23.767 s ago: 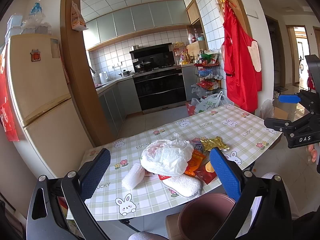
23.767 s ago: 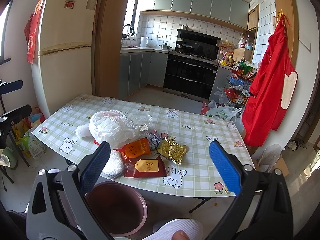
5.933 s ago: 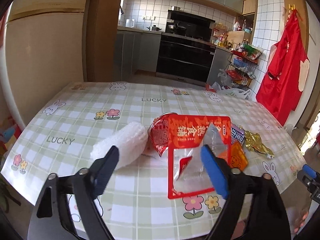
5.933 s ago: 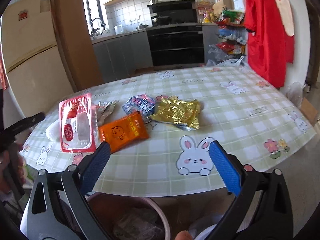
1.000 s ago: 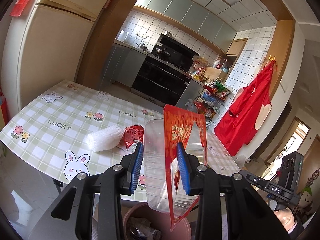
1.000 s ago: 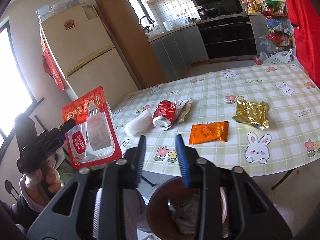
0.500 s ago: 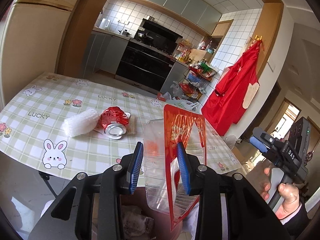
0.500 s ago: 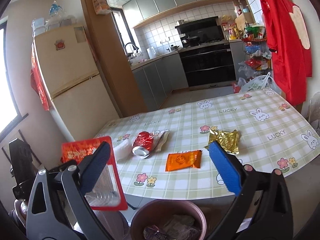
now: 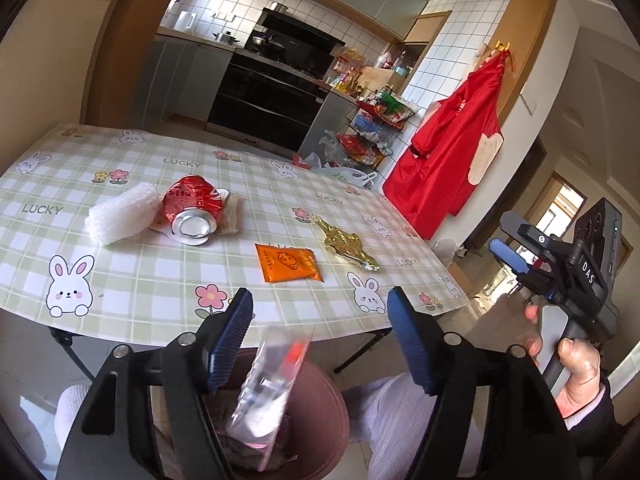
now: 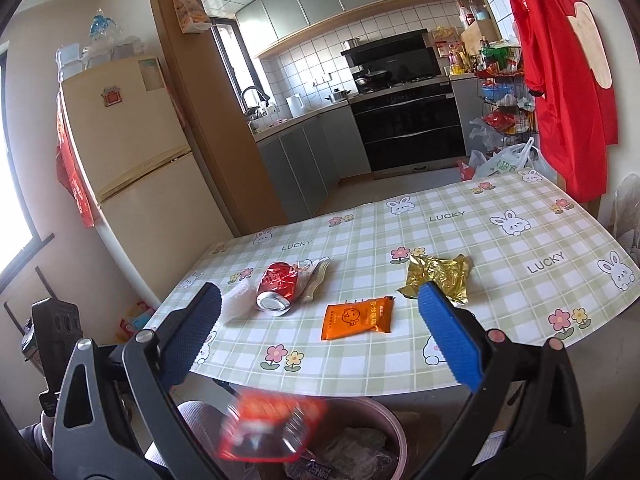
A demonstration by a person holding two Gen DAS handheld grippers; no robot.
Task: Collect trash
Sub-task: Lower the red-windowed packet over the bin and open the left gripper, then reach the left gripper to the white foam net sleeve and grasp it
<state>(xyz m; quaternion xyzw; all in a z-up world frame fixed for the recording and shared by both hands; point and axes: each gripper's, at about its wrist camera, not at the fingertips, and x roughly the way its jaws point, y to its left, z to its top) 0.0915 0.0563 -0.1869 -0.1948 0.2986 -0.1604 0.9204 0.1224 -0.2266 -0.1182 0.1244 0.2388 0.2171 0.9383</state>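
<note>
Left gripper [image 9: 320,336], jaws spread and empty, above the bin [image 9: 320,420]; clear red packet [image 9: 272,384] drops inside. Right gripper [image 10: 320,340], jaws spread, faces the orange sachet [image 10: 357,317] lying crosswise, nearest on the bench [image 10: 500,264]

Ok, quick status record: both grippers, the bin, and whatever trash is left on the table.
left gripper: open, above bin
right gripper: open, empty
red-and-clear package: blurred, dropping into bin
bin: below table edge, trash inside
table: four pieces left
crushed red can: on its side
white foam roll: beside can
orange sachet: flat
gold wrapper: crumpled
</note>
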